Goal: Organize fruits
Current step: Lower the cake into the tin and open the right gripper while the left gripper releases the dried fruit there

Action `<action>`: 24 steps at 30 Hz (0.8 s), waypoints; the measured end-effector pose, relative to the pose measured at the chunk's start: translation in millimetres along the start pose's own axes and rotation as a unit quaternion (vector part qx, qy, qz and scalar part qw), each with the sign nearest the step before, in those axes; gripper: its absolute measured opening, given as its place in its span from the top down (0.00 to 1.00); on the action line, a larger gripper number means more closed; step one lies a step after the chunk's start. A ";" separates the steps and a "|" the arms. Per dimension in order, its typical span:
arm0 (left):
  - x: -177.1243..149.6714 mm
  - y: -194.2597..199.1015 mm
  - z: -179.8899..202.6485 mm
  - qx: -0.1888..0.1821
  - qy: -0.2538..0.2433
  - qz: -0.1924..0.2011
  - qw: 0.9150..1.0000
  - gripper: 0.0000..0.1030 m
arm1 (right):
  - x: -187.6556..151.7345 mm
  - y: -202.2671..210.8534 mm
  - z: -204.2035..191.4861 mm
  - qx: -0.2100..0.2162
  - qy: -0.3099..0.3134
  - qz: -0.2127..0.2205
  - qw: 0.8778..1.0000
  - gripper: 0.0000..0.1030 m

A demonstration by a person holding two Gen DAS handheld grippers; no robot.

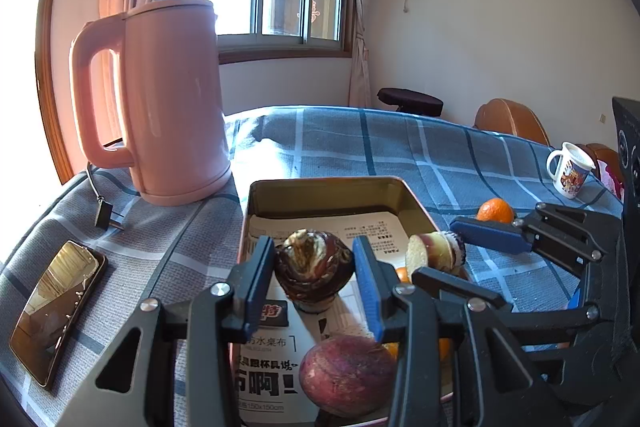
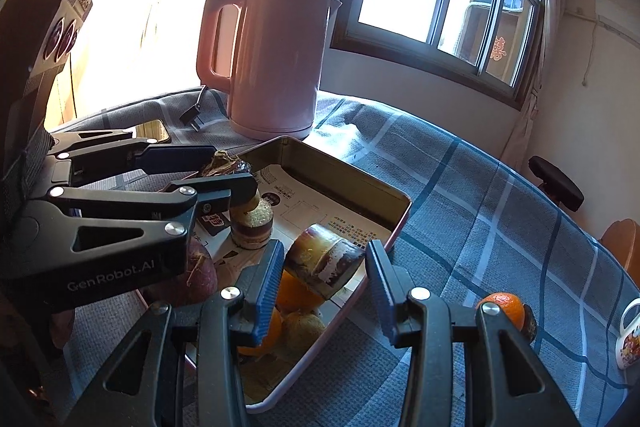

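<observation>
An open metal tin (image 1: pixel 328 193) lined with printed paper sits on the checked blue tablecloth. It holds a round purple fruit (image 1: pixel 348 375) and oranges (image 2: pixel 298 293). My left gripper (image 1: pixel 312 247) is shut on a dark brown sugarcane stub (image 1: pixel 316 275), upright over the tin's middle. From the right, my right gripper (image 1: pixel 438 249) is shut on a purple-skinned sugarcane piece (image 2: pixel 320 267) with a pale cut end, held tilted above the tin's right rim. Another orange (image 1: pixel 495 211) lies on the cloth to the right of the tin.
A pink kettle (image 1: pixel 172 99) stands just behind the tin's left corner, with its plug (image 1: pixel 106 215) lying on the cloth. A phone (image 1: pixel 56 311) lies at the left edge of the table. A printed white mug (image 1: pixel 570 169) stands far right, with chairs beyond the table.
</observation>
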State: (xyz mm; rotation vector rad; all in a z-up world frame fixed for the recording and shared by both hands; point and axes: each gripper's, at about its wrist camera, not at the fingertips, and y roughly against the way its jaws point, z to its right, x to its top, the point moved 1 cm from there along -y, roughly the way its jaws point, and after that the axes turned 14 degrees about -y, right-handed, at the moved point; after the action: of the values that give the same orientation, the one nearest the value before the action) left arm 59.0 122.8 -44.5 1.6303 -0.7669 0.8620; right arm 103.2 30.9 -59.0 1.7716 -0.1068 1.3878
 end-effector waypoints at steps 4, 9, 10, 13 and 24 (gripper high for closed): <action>-0.1 -0.4 0.5 0.000 -0.002 -0.001 1.000 0.59 | -0.6 -1.2 -1.3 0.003 0.001 -0.002 1.000 0.57; 0.3 -0.6 1.8 -0.001 -0.005 -0.003 1.000 0.59 | -1.1 -1.3 -1.5 0.009 0.002 -0.006 1.000 0.56; 0.3 -0.6 2.5 -0.001 -0.005 -0.003 1.000 0.58 | -1.4 -0.8 -1.6 0.010 0.003 -0.006 1.000 0.56; 0.4 2.4 3.4 0.002 -0.002 0.003 1.000 0.43 | -1.9 -0.9 -0.9 0.009 0.003 -0.007 1.000 0.54; 17.6 20.4 26.9 -0.014 -0.007 0.048 0.999 0.15 | -4.2 37.5 46.2 -0.034 -0.021 0.017 0.999 0.49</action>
State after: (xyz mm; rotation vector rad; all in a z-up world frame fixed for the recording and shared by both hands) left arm 55.2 91.4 -23.3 1.5869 -0.8689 0.9039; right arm 116.2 -24.7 -42.0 1.7506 -0.2055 1.3559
